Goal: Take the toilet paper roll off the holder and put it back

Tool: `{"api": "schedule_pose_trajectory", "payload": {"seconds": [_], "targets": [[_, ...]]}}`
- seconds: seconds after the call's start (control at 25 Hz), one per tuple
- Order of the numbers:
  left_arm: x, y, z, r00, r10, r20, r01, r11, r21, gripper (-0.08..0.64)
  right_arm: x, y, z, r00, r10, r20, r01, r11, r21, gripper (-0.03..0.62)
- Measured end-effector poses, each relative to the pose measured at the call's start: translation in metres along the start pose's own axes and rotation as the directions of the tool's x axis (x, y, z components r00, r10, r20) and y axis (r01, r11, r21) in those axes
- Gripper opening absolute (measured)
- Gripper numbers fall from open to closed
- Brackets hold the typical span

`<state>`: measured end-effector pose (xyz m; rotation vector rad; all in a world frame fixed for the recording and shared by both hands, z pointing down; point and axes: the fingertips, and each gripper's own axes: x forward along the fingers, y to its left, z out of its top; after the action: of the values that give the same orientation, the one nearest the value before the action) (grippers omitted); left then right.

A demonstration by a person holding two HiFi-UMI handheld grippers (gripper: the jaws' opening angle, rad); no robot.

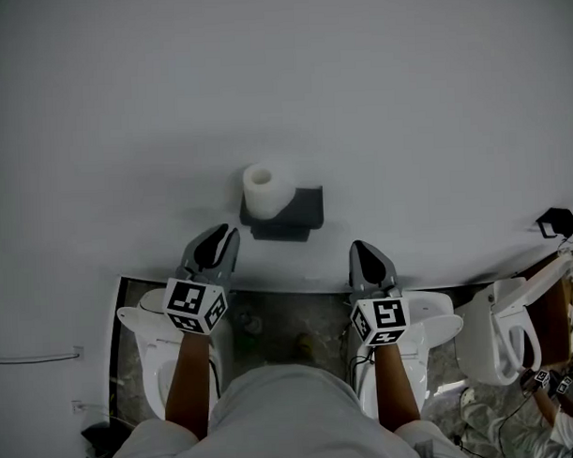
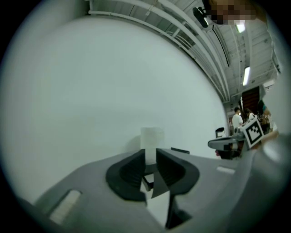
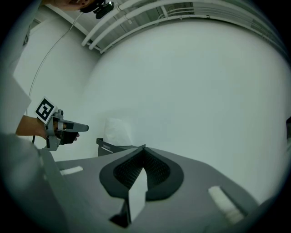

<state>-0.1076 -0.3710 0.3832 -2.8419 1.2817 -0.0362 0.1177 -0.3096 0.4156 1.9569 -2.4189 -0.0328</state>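
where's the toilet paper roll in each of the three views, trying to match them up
Head view: the toilet paper roll is just left of centre, above the middle.
Left gripper view: the roll is at centre, slightly below the middle.
Right gripper view: the roll is left of centre, slightly below the middle.
Shared landmark: the dark holder at the roll's base, visible in all three views.

My left gripper point(image 1: 226, 237) points level ahead, its jaws a narrow gap apart with nothing pressed between them. My right gripper point(image 1: 360, 251) points level too, jaws closed together, empty. Both forearms point(image 1: 190, 382) reach forward.
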Motion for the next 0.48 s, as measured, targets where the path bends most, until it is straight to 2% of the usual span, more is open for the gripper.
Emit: {"api": "schedule_pose_trajectory", "payload": {"seconds": [0.08,0.48], "targets": [[-0.004,0.0,-0.003,1.0,0.006,-0.002,-0.006,1.0,-0.008,0.049,-0.002,0.001,0.0,1.0,-0.001,-0.003,0.001,1.0,-0.001,0.002],[-0.016,0.001,-0.016,0.999,0.024,-0.024,-0.025,0.999,-0.03,0.0,-0.009,0.001,-0.002,1.0,-0.013,-0.015,0.013,1.0,0.007,0.002]]}}
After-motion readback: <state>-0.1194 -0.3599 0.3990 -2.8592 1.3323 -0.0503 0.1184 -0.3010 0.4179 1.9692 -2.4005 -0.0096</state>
